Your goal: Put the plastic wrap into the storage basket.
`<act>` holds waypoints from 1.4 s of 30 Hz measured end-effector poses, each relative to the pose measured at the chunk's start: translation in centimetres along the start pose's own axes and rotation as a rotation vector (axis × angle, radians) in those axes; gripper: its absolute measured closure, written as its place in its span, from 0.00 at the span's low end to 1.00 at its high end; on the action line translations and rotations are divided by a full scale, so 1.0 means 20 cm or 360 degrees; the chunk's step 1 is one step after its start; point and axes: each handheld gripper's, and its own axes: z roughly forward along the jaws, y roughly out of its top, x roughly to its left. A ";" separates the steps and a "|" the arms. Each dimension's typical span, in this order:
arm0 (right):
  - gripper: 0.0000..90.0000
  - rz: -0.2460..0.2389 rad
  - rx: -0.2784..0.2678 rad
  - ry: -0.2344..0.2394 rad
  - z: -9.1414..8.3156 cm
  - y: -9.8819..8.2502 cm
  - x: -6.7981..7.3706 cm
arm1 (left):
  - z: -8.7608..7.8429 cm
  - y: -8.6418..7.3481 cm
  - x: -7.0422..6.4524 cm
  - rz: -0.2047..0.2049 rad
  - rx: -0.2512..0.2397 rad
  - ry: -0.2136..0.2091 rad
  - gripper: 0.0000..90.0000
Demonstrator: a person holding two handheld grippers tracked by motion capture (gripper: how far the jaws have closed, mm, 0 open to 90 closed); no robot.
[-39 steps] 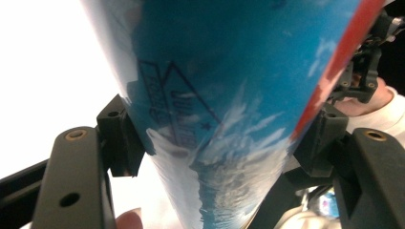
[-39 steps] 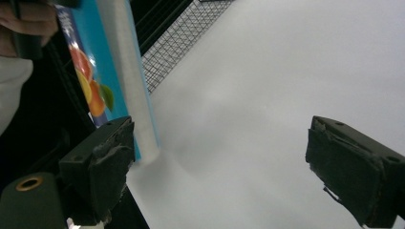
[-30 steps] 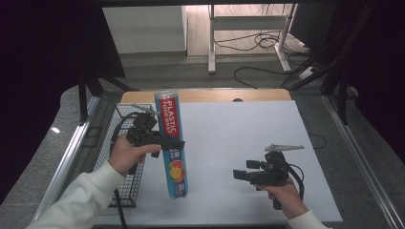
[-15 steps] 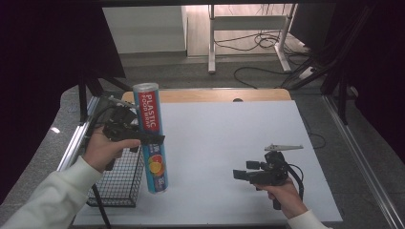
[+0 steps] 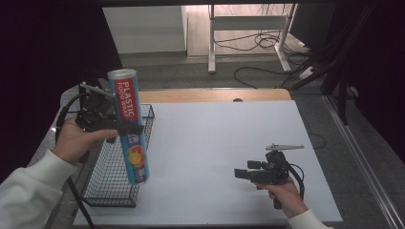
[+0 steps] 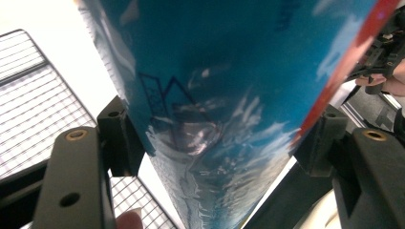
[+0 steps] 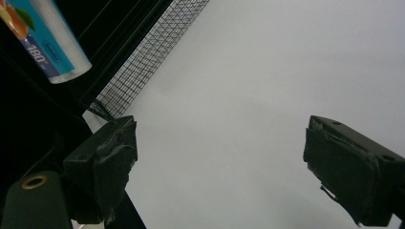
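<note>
A tall blue and red roll of plastic food wrap [image 5: 129, 125] hangs upright above the right wall of the black wire basket [image 5: 107, 191]. My left gripper [image 5: 125, 129] is shut on the roll's middle. In the left gripper view both pads press the roll's shiny blue wrapper [image 6: 215, 119], with basket mesh [image 6: 28, 100] behind. My right gripper [image 5: 241, 173] rests low over the white table top [image 5: 224, 138] at the right front, jaws open and empty. The right gripper view has its pads wide apart over bare white surface, the roll's lower end [image 7: 47, 43] at top left.
The wire basket stands at the table's left edge, half off the white top, its mesh wall [image 7: 148, 57] visible from the right gripper. A wooden strip [image 5: 215, 95] runs along the table's far edge. Cables and a desk frame [image 5: 248, 28] lie on the floor beyond.
My left hand has carried the roll leftward and upward, from over the white table top to above the basket's right wall. The right hand and gripper have stayed in place.
</note>
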 end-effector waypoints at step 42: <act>0.13 0.0033 0.0025 -0.0045 0.02 0.00 -0.03 | 0.22 -0.29 0.46 -0.0257 0.0326 0.0270 0.35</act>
